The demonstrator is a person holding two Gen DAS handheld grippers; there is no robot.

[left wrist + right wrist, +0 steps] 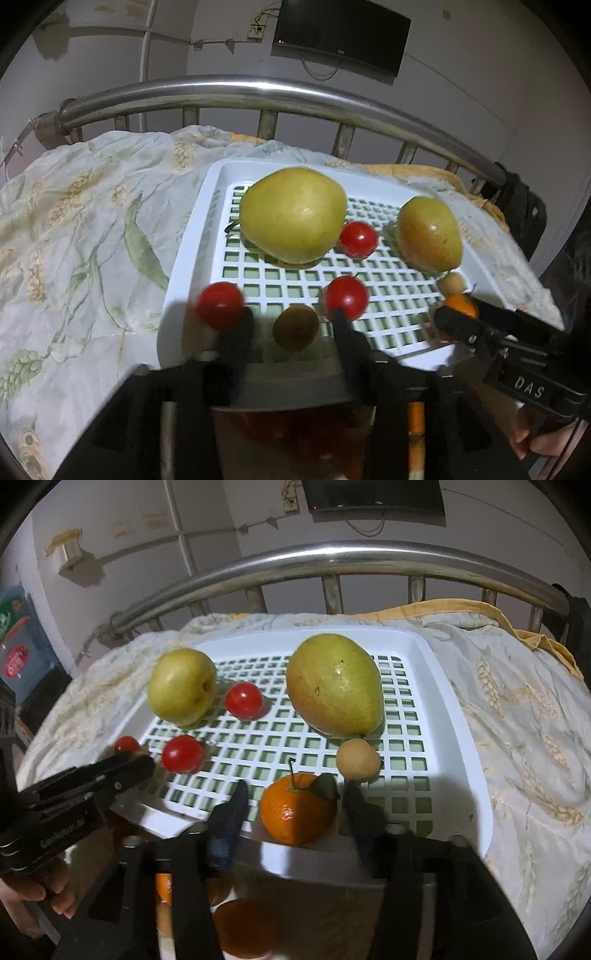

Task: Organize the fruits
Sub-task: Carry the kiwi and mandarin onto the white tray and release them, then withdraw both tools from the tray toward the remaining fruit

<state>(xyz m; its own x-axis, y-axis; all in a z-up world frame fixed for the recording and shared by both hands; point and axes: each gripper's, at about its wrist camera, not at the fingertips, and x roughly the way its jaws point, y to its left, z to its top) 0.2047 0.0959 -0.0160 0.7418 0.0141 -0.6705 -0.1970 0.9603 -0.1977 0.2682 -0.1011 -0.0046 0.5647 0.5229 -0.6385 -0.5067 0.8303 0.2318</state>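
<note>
Left tongs [291, 328], marked "GenRobot.AI", gape around a brown fruit [295, 327]; right tongs [295, 805], marked "DAS", gape around the orange [297, 808] in the white tray [454, 716].

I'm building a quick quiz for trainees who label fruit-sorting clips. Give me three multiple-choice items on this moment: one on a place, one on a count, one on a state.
1. Where is the orange?
A. on the bedspread, outside the tray
B. at the near edge of the white tray, between the right gripper's fingers
C. at the tray's far edge, by the bed rail

2. How many red tomatoes are in sight?
A. one
B. three
C. five

3. How does the left gripper stand?
A. open, a small brownish fruit between its fingers
C. shut on the big yellow pear

Answers: 1 B, the right wrist view shows the orange on the near grid with a finger on each side. 2 B, three tomatoes show in the left wrist view. 3 A, its fingers stand apart on either side of that fruit.
</note>
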